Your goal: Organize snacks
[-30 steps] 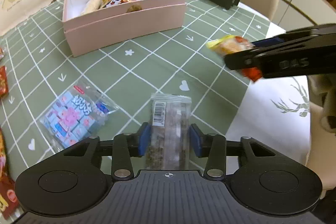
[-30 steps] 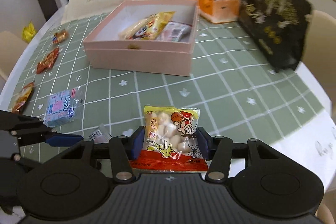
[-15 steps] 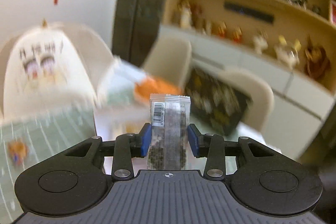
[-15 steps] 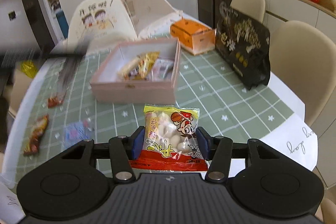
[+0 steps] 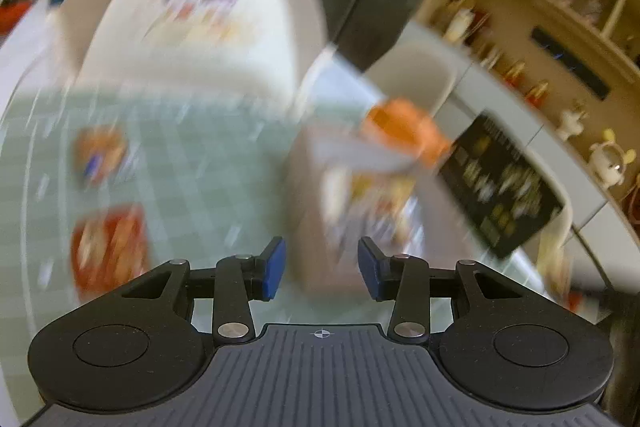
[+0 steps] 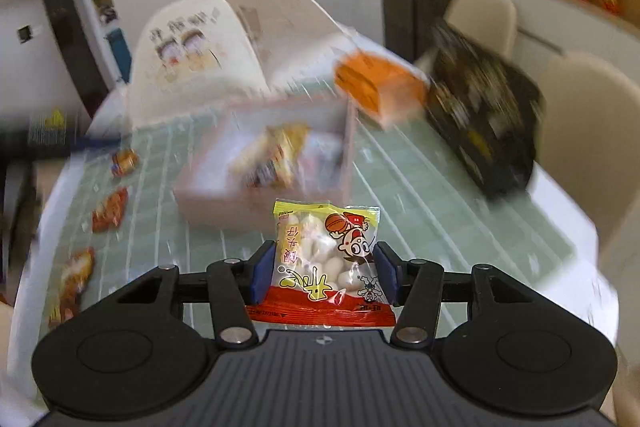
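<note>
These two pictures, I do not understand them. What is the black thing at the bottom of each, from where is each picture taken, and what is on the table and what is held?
Each black shape is a hand-held gripper; a person carries one in each hand. A camera on each looks forward along its two blue-padded fingers.

In the left-hand view, the left gripper is open and holds nothing. The picture is blurred by motion.

In the right-hand view, the right gripper is shut on a yellow and red snack bag.

On the green checked tablecloth stand a pink box with snacks inside, an orange box and a black package. Small red-orange packets lie at the left.
</note>
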The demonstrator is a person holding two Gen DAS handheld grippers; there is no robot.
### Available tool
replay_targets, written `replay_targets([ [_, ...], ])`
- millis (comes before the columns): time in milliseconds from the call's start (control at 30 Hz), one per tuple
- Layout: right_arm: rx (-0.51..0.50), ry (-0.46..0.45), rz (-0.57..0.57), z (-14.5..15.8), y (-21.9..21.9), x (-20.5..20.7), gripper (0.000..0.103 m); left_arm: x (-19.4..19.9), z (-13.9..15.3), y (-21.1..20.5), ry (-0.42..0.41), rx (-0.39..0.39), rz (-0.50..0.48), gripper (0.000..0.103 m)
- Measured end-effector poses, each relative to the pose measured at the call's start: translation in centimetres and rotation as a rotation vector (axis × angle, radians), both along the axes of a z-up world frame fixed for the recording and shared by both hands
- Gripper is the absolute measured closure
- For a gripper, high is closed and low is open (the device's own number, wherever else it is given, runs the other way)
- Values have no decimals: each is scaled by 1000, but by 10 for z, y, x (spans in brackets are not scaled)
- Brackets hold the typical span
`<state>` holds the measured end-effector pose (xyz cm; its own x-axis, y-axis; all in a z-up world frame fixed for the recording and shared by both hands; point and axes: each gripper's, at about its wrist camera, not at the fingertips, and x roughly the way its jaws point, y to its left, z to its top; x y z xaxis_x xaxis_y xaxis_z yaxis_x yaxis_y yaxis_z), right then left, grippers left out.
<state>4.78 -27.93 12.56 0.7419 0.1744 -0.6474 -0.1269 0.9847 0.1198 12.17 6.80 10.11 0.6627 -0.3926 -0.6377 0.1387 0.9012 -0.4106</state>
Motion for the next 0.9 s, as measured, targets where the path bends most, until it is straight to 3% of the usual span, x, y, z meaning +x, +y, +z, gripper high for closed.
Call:
replay_targets([
  [100, -1, -124, 32, 25, 25, 47, 50, -20, -28, 20, 89, -20, 32, 58],
  [133, -1, -161, 34, 32, 34, 65, 41, -24, -35, 27, 111, -9, 44, 58],
  [167, -27, -172, 26, 35, 45, 83, 28, -23, -39, 35, 121, 11, 56, 58],
  [300, -129, -125, 75, 25, 94, 118, 27, -19, -36, 78, 92, 58, 152, 58],
  [467, -69, 24, 258, -17, 145, 102, 27, 38, -34, 125, 70, 74, 256, 58],
  [567, -75, 126, 330, -45, 173, 91, 27, 84, -36, 154, 73, 6, 346, 58],
  [700, -138, 165, 384, -61, 199, 69, 27, 146, -49, 183, 88, -89, 482, 58],
  [833, -183, 196, 384, -69, 201, 51, 27, 191, -76, 178, 175, -39, 441, 58],
  [900, -188, 212, 371, -72, 197, 49, 27, 189, -80, 165, 150, -7, 383, 58],
])
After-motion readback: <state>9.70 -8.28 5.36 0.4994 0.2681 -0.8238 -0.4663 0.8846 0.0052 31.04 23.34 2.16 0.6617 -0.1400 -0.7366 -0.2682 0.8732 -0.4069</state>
